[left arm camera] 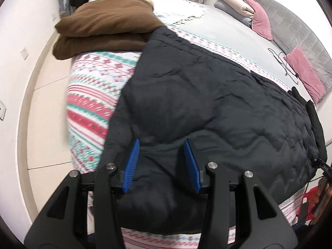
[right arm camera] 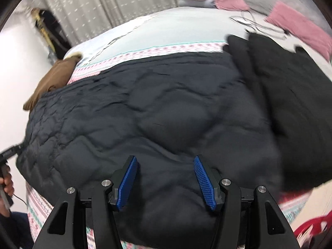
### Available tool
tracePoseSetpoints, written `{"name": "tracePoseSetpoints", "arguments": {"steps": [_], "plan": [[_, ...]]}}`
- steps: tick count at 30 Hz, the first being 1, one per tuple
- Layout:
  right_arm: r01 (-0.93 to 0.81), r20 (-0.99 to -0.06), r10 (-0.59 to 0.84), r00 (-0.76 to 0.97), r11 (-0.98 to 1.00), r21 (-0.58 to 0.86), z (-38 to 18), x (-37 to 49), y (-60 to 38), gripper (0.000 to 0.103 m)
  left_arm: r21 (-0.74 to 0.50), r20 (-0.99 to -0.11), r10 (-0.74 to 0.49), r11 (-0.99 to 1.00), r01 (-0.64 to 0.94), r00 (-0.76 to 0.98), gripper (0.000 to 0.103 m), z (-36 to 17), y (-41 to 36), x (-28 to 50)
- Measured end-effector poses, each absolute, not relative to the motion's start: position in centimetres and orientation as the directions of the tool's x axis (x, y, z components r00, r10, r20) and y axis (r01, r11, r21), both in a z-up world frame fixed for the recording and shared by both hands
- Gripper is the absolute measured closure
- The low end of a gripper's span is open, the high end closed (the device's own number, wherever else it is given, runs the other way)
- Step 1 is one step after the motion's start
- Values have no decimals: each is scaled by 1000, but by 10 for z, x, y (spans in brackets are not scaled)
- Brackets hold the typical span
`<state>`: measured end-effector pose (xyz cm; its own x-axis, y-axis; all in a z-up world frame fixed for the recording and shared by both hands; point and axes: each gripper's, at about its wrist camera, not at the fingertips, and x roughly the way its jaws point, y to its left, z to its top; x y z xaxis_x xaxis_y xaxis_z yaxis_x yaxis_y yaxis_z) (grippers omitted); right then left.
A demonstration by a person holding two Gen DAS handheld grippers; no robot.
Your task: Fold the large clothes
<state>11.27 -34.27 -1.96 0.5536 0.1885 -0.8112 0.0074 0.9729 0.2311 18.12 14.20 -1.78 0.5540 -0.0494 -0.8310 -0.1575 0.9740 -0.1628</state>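
Left wrist view: no brand, label or writing can be read anywhere. The dark quilted jacket [left arm camera: 207, 95] lies spread flat on the bed's patterned blanket [left arm camera: 93, 95], its long axis running from upper left to lower right, with its near edge hanging toward the foot of the bed. Which end is the collar cannot be told. The left gripper [left arm camera: 161, 161] hovers above the near part of the jacket with its blue pads [left arm camera: 131, 166] standing about half apart; dark cloth shows between them, but the pads do not press on it and nothing is held. A folded brown garment [left arm camera: 103, 27] sits at the far left corner of the bed, touching the jacket's upper end. Pink pillows [left arm camera: 307, 72] lean on the grey headboard at the right.

Right wrist view: again no legible text; the picture is blurred. The jacket [right arm camera: 145, 108] fills the middle, its long axis running left to right across the bed. A plain black garment [right arm camera: 290, 108] lies at its right end, partly over it. The right gripper [right arm camera: 166, 176] is over the jacket's near edge, its jaws roughly half open, pads [right arm camera: 204, 182] clear of the cloth, gripping nothing. A hand [right arm camera: 8, 182] holding the other tool shows at the left edge.
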Motion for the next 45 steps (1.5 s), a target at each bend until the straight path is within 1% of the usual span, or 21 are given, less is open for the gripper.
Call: {"name": "tracePoseSetpoints", "arguments": {"steps": [3,6,12,16,18,21,24,27,28,29,30,32,33,36,38,42,45], "plan": [[31,-821,170,545,975,222,-28,112,-349,45,-89,-838,1,986,-140,546,56,-28,136,184],[41,-835,137,533,982,187,-38,122,-345,45,-52,-834,38,988,-148,550,57,-32,133,186],[74,-842,101,529,984,164,-45,134,-344,45,-50,-837,61,981,-186,544,57,-32,143,186],[110,-832,87,547,978,175,-35,127,-350,45,-63,-834,58,978,-198,549,57,-17,145,177],[121,-819,83,568,976,183,-24,122,-347,45,-88,-830,9,985,-147,557,57,-7,134,172],[77,-791,105,603,979,189,-8,110,-333,45,-92,-812,-43,994,-55,581,56,7,101,164],[30,-779,129,614,982,186,1,108,-315,45,-39,-802,-75,997,73,593,55,16,48,158],[-14,-772,175,611,978,210,5,108,-295,46,11,-806,-106,981,194,582,54,14,-9,155],[-31,-768,197,610,974,224,6,109,-288,47,22,-812,-113,975,222,573,54,11,-23,155],[-45,-764,212,609,971,234,7,109,-285,55,26,-818,-118,970,242,563,54,9,-35,155],[-63,-763,229,604,969,241,7,109,-279,72,27,-827,-129,963,268,547,54,5,-49,156],[-94,-766,259,588,963,254,3,109,-265,87,42,-836,-131,953,300,533,54,-1,-69,158],[-109,-763,274,585,959,260,2,109,-259,89,62,-835,-122,948,313,536,54,-3,-78,159],[-141,-766,274,581,961,237,-3,106,-244,91,141,-828,-79,929,343,555,54,-10,-96,164],[-156,-771,275,574,961,227,-7,107,-239,91,172,-826,-57,922,347,561,45,-14,-100,171],[-153,-799,272,537,962,225,-23,119,-239,91,176,-838,-27,932,317,545,43,-21,-106,197],[-139,-814,285,506,958,250,-34,128,-243,92,209,-841,14,931,300,541,43,-24,-111,215]]}}
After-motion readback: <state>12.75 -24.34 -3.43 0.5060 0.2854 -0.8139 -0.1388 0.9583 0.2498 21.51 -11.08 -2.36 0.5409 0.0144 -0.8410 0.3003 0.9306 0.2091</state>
